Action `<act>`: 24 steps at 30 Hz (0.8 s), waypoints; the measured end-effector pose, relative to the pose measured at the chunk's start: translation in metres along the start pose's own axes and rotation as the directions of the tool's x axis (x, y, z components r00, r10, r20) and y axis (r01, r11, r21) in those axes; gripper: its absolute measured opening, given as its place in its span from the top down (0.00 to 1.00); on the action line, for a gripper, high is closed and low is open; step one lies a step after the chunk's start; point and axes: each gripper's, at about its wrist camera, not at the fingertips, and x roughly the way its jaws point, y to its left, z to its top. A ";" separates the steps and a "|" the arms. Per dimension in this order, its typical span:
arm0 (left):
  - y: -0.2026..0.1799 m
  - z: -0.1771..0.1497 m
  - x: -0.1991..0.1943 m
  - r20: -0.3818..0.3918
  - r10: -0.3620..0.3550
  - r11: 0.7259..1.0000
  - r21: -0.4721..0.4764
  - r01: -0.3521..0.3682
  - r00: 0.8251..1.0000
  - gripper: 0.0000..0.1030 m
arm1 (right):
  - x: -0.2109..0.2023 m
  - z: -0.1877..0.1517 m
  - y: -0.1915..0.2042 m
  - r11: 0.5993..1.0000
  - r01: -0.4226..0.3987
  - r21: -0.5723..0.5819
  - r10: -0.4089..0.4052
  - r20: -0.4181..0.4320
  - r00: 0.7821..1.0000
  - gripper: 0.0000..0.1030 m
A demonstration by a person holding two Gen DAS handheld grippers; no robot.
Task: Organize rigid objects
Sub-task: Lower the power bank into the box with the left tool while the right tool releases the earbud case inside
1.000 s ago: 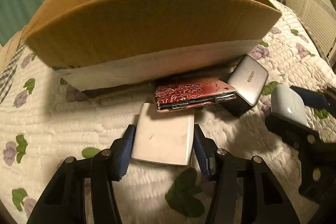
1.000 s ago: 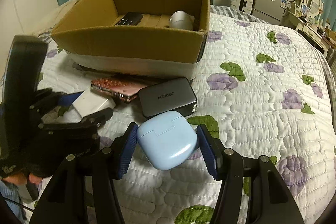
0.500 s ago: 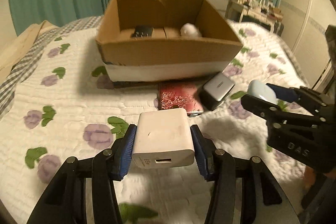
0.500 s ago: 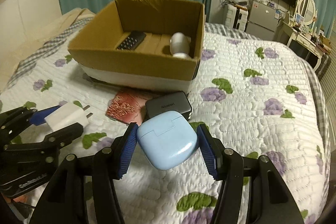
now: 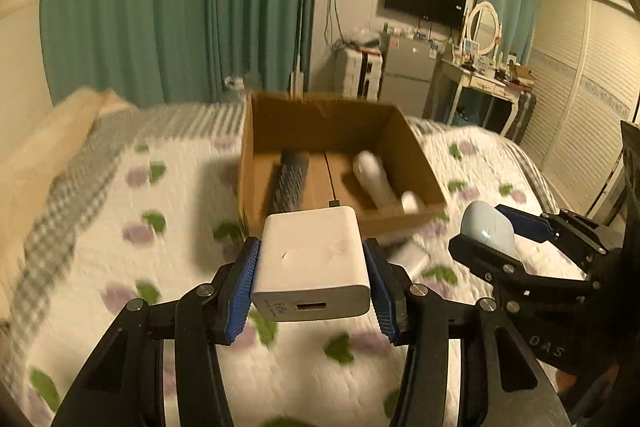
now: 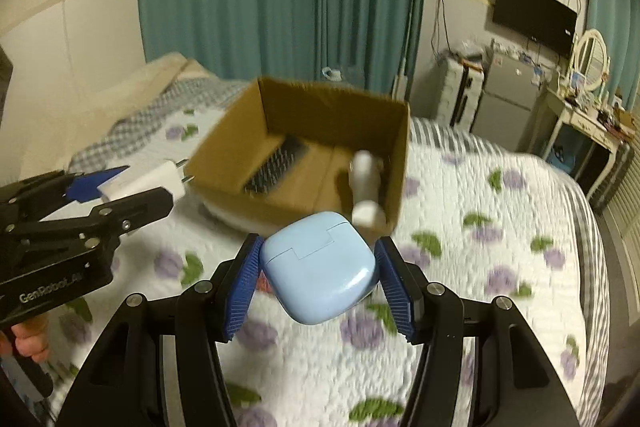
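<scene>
My left gripper is shut on a white USB charger and holds it in the air in front of the open cardboard box. My right gripper is shut on a light blue earbud case, also raised, near the box's front wall. The box holds a dark remote and a white bottle-like object. In the left wrist view the earbud case shows at right. In the right wrist view the charger shows at left.
The box sits on a bed with a white floral quilt. Part of a grey object on the quilt shows past the charger. Teal curtains, a TV, a small fridge and a dressing table stand behind.
Both grippers have risen well above the quilt with their objects, and the views now look down into the box. The red case on the quilt has dropped out of sight.
</scene>
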 end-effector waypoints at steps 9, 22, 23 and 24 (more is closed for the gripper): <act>0.015 0.064 0.035 0.075 0.052 0.998 0.035 -0.054 0.996 0.50 | 0.032 0.069 -0.010 1.000 0.003 -0.027 -0.001 0.093 0.996 0.44; 0.028 0.055 0.100 0.001 0.068 0.996 0.056 -0.068 0.998 0.50 | 0.166 0.087 -0.017 0.999 0.000 -0.033 -0.002 -0.062 0.998 0.44; 0.027 0.054 0.103 -0.004 0.064 0.996 0.061 -0.064 0.998 0.50 | 0.172 0.085 -0.019 1.000 0.004 -0.027 -0.006 -0.070 0.997 0.44; 0.026 0.052 0.104 -0.007 0.062 0.996 0.062 -0.062 0.998 0.50 | 0.176 0.084 -0.020 1.000 0.003 -0.024 -0.005 -0.075 0.997 0.44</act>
